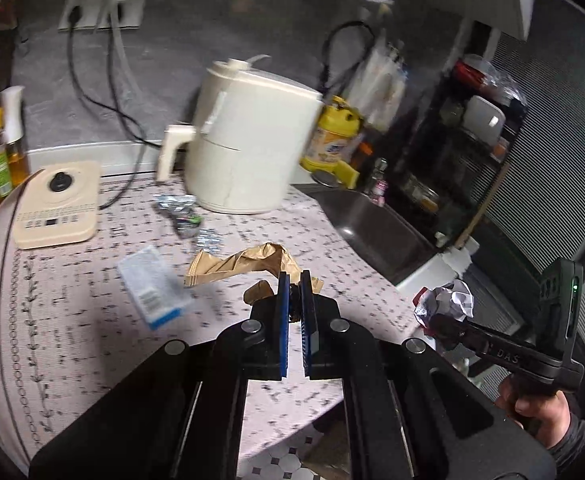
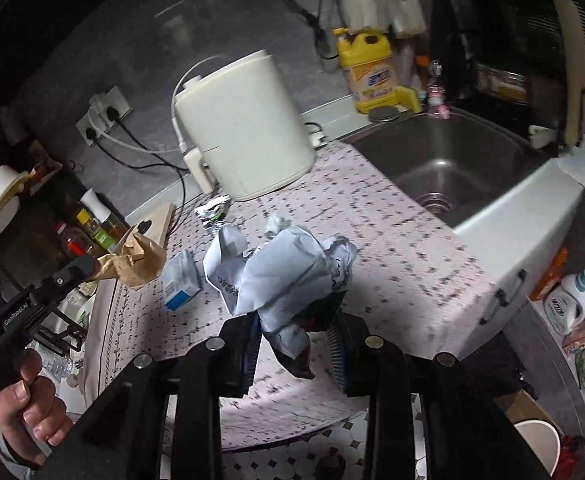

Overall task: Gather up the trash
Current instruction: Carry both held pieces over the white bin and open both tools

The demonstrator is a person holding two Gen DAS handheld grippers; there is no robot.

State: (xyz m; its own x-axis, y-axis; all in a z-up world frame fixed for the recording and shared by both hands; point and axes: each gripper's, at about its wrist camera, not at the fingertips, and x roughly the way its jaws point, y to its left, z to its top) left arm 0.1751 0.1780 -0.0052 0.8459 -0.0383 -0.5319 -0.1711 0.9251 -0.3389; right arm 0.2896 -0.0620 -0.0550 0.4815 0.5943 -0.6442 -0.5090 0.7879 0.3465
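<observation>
My left gripper point(image 1: 294, 280) is shut on a crumpled brown paper bag point(image 1: 240, 262) and holds it above the patterned counter point(image 1: 92, 320). The bag also shows in the right wrist view point(image 2: 136, 262). My right gripper point(image 2: 296, 332) is shut on a crumpled white paper wad point(image 2: 284, 272), which also shows in the left wrist view point(image 1: 450, 302) beyond the counter's right edge. A small blue and white box point(image 1: 152, 286) lies on the counter, also seen in the right wrist view point(image 2: 182, 280). Crumpled foil wrappers point(image 1: 180, 210) lie near the white appliance.
A white air fryer point(image 1: 248, 140) stands at the back. A beige induction base point(image 1: 58, 204) is at the left with oil bottles point(image 1: 0, 152). A steel sink point(image 2: 448, 164) is to the right, with a yellow detergent jug point(image 2: 370, 72) behind it. A paper cup point(image 2: 536, 444) stands on the floor.
</observation>
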